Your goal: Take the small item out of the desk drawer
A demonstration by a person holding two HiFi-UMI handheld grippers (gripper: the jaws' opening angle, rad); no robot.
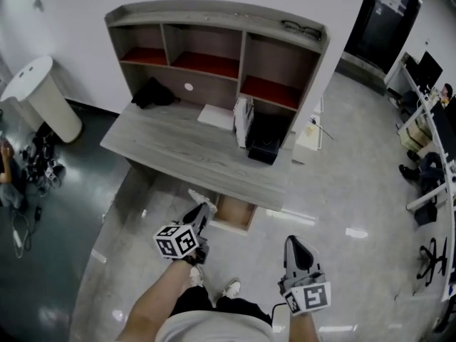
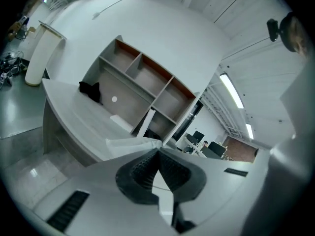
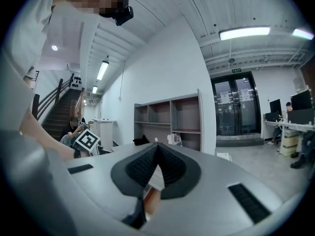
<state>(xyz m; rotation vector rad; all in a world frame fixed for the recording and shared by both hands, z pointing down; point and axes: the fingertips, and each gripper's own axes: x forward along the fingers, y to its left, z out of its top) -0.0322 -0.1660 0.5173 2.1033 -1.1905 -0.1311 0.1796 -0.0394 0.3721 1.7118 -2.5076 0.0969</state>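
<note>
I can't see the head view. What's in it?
The person's left gripper pinches a small white item near the open desk drawer. The right gripper, shut and empty, is beside it, before a grey desk with shelves.

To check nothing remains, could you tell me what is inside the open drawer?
Only bare wooden bottom shows in the drawer. Its back part is covered by the desk. The left gripper holds a white item.

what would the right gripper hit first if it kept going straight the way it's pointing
Most likely the grey wooden desk with its shelf hutch, near its right end; the right gripper aims at it. Whether edge or hutch comes first is unclear.
</note>
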